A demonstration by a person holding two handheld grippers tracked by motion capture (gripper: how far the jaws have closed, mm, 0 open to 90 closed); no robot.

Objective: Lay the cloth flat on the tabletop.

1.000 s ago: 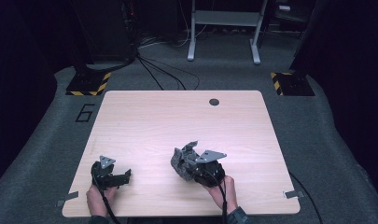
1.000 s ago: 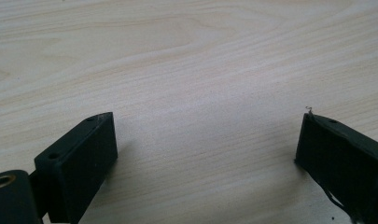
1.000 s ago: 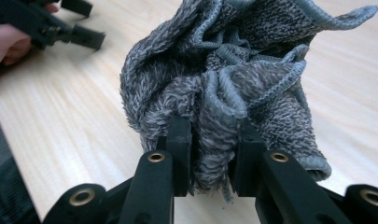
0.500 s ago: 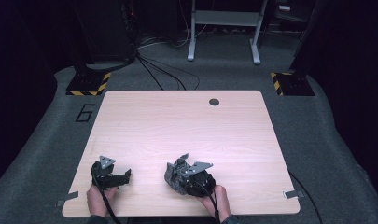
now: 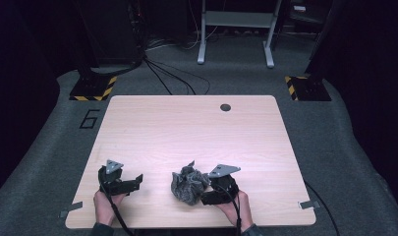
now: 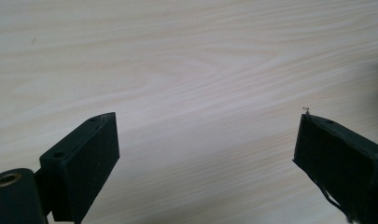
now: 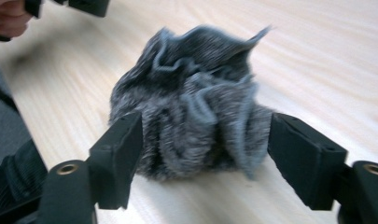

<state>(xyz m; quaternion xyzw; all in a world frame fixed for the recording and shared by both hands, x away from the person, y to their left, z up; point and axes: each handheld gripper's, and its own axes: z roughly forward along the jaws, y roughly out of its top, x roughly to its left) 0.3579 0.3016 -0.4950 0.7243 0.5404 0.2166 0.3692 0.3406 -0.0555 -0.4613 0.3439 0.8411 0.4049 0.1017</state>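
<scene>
Crumpled grey cloth (image 5: 188,184) shifted toward table (image 5: 196,128) near edge, right tool (image 5: 210,192) just opening around it, left tool (image 5: 128,183) wide open, empty.

The right gripper (image 7: 203,154) has just opened its jaws around the grey crumpled cloth (image 7: 191,100), now set nearer the table's (image 5: 196,123) front edge.

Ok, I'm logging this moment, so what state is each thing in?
Grey cloth: crumpled in a heap on the table, between the right claw's jaws.
Right claw: jaws have just been opening; open around the cloth.
Left claw: open wide, nothing between its jaws.
</scene>
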